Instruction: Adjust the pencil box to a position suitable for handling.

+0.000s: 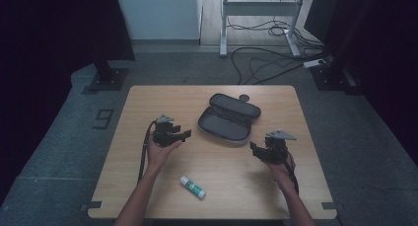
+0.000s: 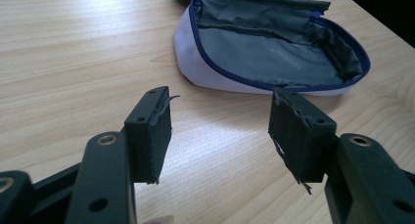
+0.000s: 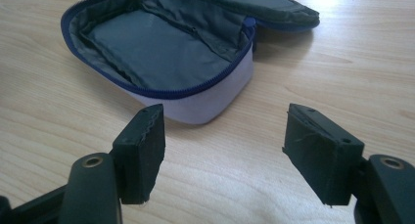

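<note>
Closest to me, a glue stick [image 1: 192, 186] lies on the table [image 1: 148, 102], between my two arms. A bit farther, my left gripper [image 1: 183, 135] and my right gripper [image 1: 254, 148] hang over the wood, one on each side. The jaws of both stand apart with nothing between them. Past them, in the middle of the table, lies the pencil case [image 1: 228, 118]. It is unzipped and flopped open, and both grippers point at it without touching it.

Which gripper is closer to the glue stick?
The left gripper. The glue stick lies on the table just below and slightly right of it; the right gripper sits farther off, up and right.
</note>
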Tool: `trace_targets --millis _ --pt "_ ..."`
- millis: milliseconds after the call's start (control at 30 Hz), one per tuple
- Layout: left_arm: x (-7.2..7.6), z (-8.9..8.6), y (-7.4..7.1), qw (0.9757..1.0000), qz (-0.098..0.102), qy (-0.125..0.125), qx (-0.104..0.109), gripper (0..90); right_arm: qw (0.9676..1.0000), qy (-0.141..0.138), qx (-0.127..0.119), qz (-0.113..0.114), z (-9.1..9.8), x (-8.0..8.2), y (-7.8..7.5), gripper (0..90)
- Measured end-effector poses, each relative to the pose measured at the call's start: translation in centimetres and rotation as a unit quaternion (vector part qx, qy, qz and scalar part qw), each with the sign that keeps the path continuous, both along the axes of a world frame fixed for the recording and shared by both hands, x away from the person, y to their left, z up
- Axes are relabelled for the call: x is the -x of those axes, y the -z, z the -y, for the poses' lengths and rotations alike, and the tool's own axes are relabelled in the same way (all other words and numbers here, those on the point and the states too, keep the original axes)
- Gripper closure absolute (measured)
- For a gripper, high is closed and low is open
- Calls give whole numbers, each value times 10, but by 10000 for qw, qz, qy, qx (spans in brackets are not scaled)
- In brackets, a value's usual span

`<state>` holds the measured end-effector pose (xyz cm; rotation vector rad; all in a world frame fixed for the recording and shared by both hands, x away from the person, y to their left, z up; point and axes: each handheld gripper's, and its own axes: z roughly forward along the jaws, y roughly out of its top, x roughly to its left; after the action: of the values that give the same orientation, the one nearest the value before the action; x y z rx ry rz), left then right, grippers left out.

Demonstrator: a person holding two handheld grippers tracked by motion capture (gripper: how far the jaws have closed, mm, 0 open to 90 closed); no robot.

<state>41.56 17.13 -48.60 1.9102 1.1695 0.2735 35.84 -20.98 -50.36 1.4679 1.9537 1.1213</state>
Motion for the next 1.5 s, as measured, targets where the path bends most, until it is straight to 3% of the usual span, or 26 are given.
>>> trace_targets --millis 500,867,1033,1167,1233,1400,1500 --pt "-16 18 3 10000 -17 -40 -5 416 10000 -13 42 -44 -12 -17 -5 328" --pt "-25 28 14 9999 -119 -82 -36 417 9999 -24 114 -64 -19 -30 -7 343" --pt "-28 33 12 9999 -134 4 -66 414 9999 28 132 -63 -19 -37 -8 347" --pt "-31 40 5 9999 -7 11 -100 414 9998 61 155 -88 -20 -41 -9 350" --pt "-33 43 4 9999 -54 68 -125 412 9998 68 157 -48 -21 -43 -8 357" --pt "-37 54 0 9997 49 123 -201 414 9998 88 149 -107 -21 -49 -3 363" --pt "-42 57 2 9996 -17 113 -269 413 9998 118 130 -132 -21 -52 0 368"
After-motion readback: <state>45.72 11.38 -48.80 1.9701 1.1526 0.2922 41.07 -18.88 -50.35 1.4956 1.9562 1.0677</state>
